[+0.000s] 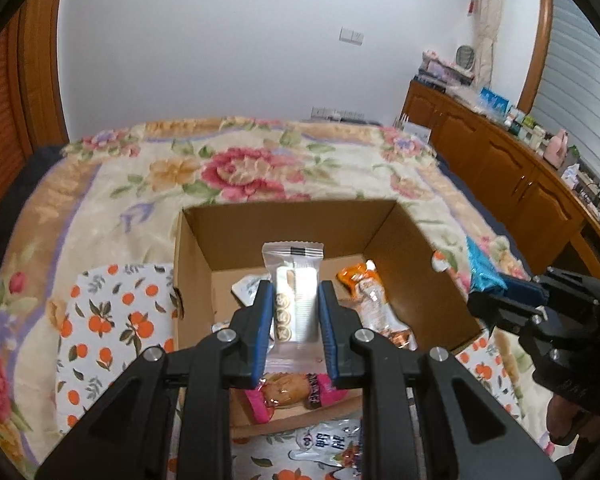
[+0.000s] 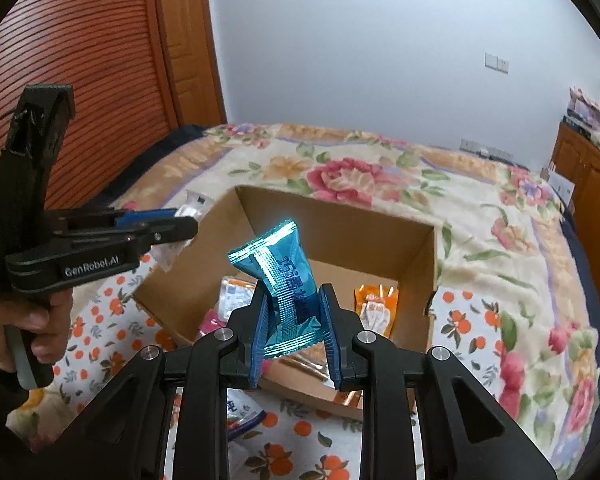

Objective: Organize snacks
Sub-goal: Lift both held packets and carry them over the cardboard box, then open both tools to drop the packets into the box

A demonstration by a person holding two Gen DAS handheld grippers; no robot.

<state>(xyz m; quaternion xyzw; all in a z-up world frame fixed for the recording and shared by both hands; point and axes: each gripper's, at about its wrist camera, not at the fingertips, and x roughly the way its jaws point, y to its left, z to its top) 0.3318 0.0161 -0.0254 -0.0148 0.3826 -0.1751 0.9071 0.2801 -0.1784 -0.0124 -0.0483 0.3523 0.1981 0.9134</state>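
My left claw (image 1: 294,300) is pinched onto a clear biscuit packet (image 1: 293,280), pads pressing its two long sides at about mid-length, with the crimped top seal sticking up past my fingertips in the centre of the frame. It hangs above the open cardboard box (image 1: 284,220), which sits on an orange-print cloth (image 1: 112,320) over the floral blanket (image 1: 236,168). My right claw (image 2: 294,308) is closed on a teal foil packet (image 2: 284,280), gripped low down near its bottom seal, so the upper part leans toward the left of the frame. That packet is also over the box, near its front edge.

Already lying in the box are an orange wrapper (image 1: 366,292) toward the right wall, a pink wrapper (image 1: 292,394) at the lower middle behind my pads, and a pale pouch (image 1: 246,286) to the left. Another printed pouch (image 1: 328,446) lies outside on the cloth at the bottom of the frame.

I judge both packets to be light and crinkly, with slick film that could slide if I ease off unevenly. The biscuits inside the clear one look brittle, so I would keep the squeeze gentle and across the flat sides, not the ends. The teal one seems air-puffed and soft; holding by the seal or low body, as now, looks safest.
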